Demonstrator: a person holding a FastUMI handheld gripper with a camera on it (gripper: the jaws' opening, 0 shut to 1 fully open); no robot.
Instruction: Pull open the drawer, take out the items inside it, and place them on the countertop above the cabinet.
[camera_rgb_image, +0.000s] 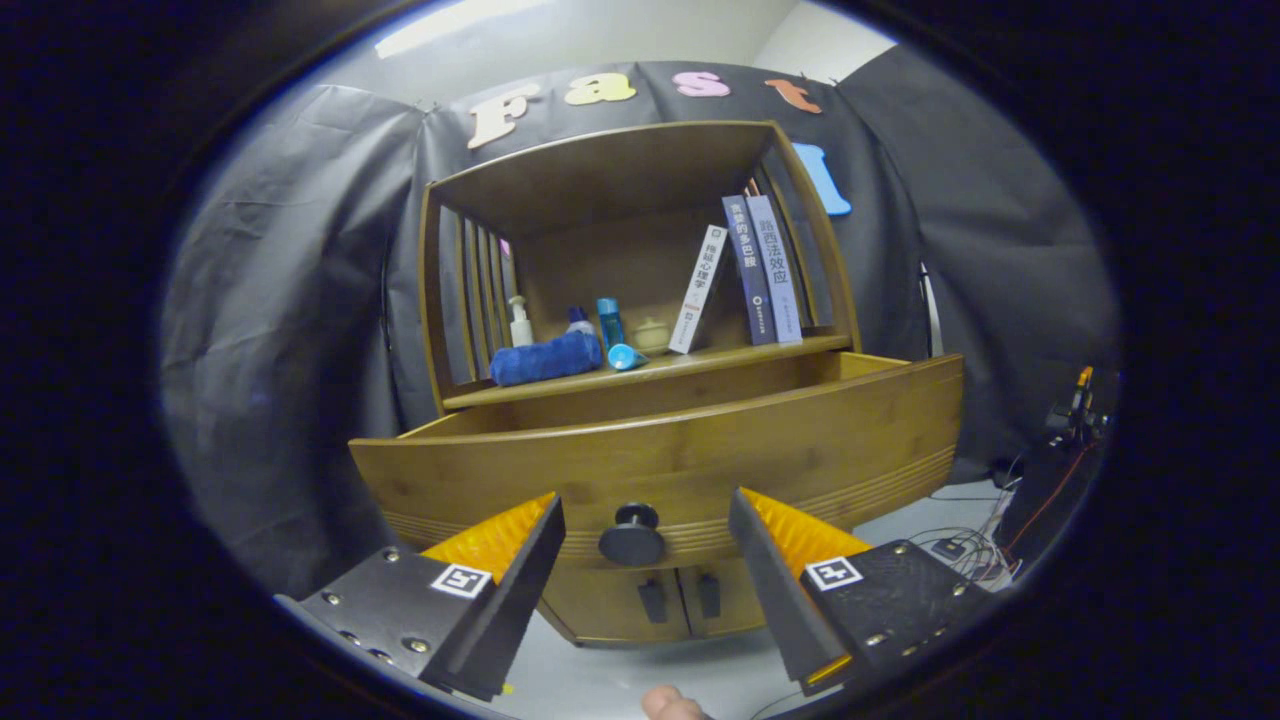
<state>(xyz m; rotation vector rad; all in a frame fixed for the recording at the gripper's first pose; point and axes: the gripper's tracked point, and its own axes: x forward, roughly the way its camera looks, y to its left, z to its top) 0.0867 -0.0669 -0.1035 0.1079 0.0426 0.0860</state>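
Gripper (645, 520) fingers spread wide apart, holding nothing. Each finger body carries a small square fiducial tag (461, 580), black-on-white pattern, no text. A fingertip (672, 704) of the person pokes in at the near edge, between the fingers.

Drawer knob (632, 535) sits in the gap between the fingertips, just ahead; neither finger touches it. Drawer (660, 465) is pulled out toward the gripper, front panel ribbed along its lower edge. Its inside is hidden behind the front panel, so contents can't be told.

Below the drawer: two cabinet doors (680, 600) shut, with dark handles side by side.

Beyond the drawer, countertop (720, 355) under the open wooden hutch. Left to right on it: white pump bottle (520, 322), rolled blue towel (545, 358), a bottle behind it with a blue cap (579, 320), upright blue bottle (610, 322), a blue cup lying on its side (626, 356), small beige lidded jar (652, 335). Then three books (745, 270): one white, leaning right; two upright, dark blue and pale blue. Spines carry Chinese titles, too small to read reliably.

Far right on the floor: loose cables (960, 545) and some equipment (1075, 410).
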